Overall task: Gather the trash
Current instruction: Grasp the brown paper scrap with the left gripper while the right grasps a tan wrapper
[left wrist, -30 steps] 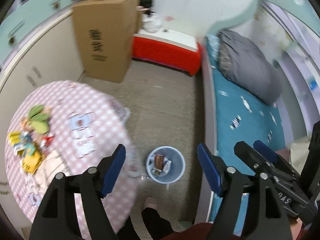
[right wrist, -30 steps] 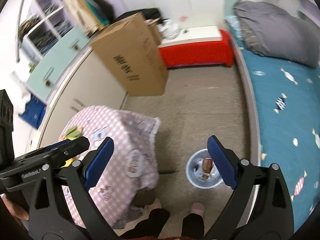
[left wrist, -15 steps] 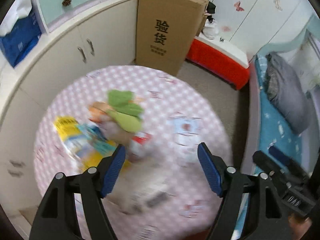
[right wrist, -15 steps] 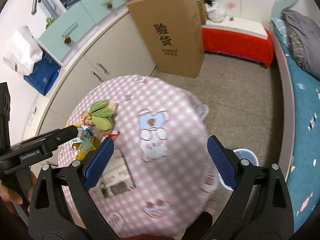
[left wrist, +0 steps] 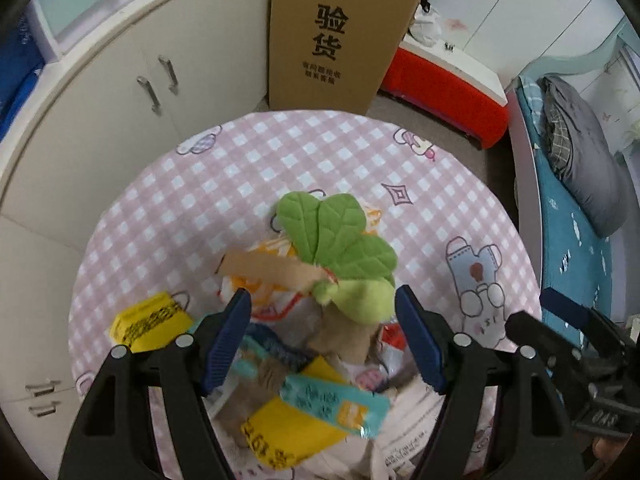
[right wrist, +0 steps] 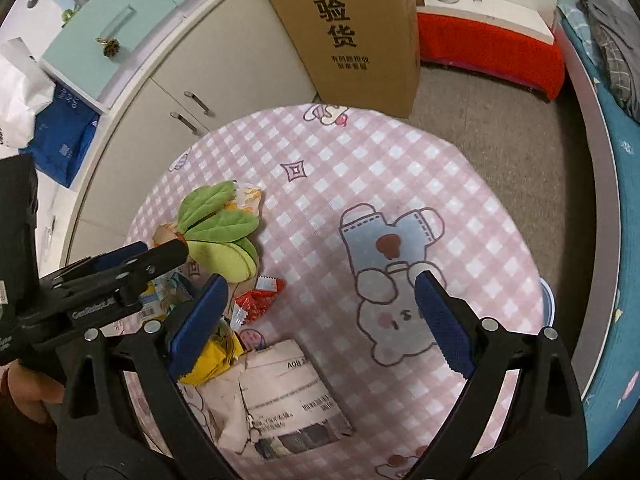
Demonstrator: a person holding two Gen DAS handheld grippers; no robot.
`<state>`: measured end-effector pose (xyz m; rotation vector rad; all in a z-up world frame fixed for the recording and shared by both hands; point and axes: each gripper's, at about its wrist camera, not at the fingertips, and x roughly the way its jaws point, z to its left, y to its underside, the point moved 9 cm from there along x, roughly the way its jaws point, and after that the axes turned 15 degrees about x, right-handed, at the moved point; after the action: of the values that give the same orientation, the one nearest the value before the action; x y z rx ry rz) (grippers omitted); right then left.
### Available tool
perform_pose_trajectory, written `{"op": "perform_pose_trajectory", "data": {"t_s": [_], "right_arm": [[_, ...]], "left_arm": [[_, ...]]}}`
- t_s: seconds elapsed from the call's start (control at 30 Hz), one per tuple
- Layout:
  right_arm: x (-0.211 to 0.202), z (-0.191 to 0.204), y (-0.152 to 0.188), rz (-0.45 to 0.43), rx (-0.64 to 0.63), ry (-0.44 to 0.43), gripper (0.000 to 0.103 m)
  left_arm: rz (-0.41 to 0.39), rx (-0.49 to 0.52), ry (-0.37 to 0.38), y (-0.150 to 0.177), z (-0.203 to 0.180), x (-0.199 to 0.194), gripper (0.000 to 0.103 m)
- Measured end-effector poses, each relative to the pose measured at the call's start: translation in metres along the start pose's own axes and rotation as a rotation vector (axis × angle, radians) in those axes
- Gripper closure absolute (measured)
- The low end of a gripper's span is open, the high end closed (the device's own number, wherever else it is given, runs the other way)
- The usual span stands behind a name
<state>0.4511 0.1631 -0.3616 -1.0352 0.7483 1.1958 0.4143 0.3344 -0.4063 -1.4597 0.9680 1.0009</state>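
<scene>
Both grippers, left gripper (left wrist: 322, 338) and right gripper (right wrist: 320, 320), point steeply down, jaws apart.

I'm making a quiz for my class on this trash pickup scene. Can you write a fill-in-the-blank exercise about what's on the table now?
1. The tablecloth is checked white and ____.
2. The plush leaves in the trash pile are ____.
3. Behind the table stands a tall ____ box.
4. Both the left tongs and the right tongs are ____, holding nothing.

Missing words: pink; green; cardboard; open
</scene>
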Motion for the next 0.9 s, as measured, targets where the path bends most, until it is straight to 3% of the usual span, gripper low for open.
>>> {"op": "perform_pose_trajectory", "data": {"t_s": [0.07, 0.13, 0.17, 0.23, 0.47, 0.63, 0.83, 0.87, 0.9], "right_arm": [[0.004, 0.000, 0.001, 0.014, 0.018, 0.002, 0.011], [0.007, 0.002, 0.003, 0.024, 0.026, 0.004, 0.011], [0.009, 0.003, 0.004, 0.029, 0.022, 0.010, 0.011], [0.013, 0.008, 0.006, 0.037, 0.014, 0.014, 0.011], [0.037, 0.038, 0.027, 0.106, -0.053, 0.009, 0.011], [0.052, 0.067, 0.036, 0.110, -0.148, -0.003, 0.011], [0.089, 0.092, 0.041, 0.140, -0.284, 0.010, 0.011], [0.095, 0.093, 0.043, 0.146, -0.302, 0.021, 0.019], [0.100, 0.091, 0.045, 0.156, -0.321, 0.043, 0.043]], "left_arm": [[-0.002, -0.009, 0.016, -0.004, 0.002, 0.007, 0.032], [0.008, -0.020, 0.036, -0.007, 0.004, 0.012, 0.054], [0.015, -0.026, 0.036, -0.006, 0.005, 0.014, 0.060], [0.013, -0.028, 0.062, -0.007, 0.006, 0.015, 0.086], [-0.111, -0.062, 0.085, -0.007, 0.013, -0.028, 0.089], [-0.176, -0.117, 0.012, 0.005, 0.032, -0.059, 0.089], [-0.155, -0.172, -0.041, 0.026, 0.051, -0.060, 0.089], [-0.153, -0.176, -0.044, 0.028, 0.052, -0.060, 0.089], [-0.154, -0.178, -0.049, 0.029, 0.052, -0.060, 0.089]]}}
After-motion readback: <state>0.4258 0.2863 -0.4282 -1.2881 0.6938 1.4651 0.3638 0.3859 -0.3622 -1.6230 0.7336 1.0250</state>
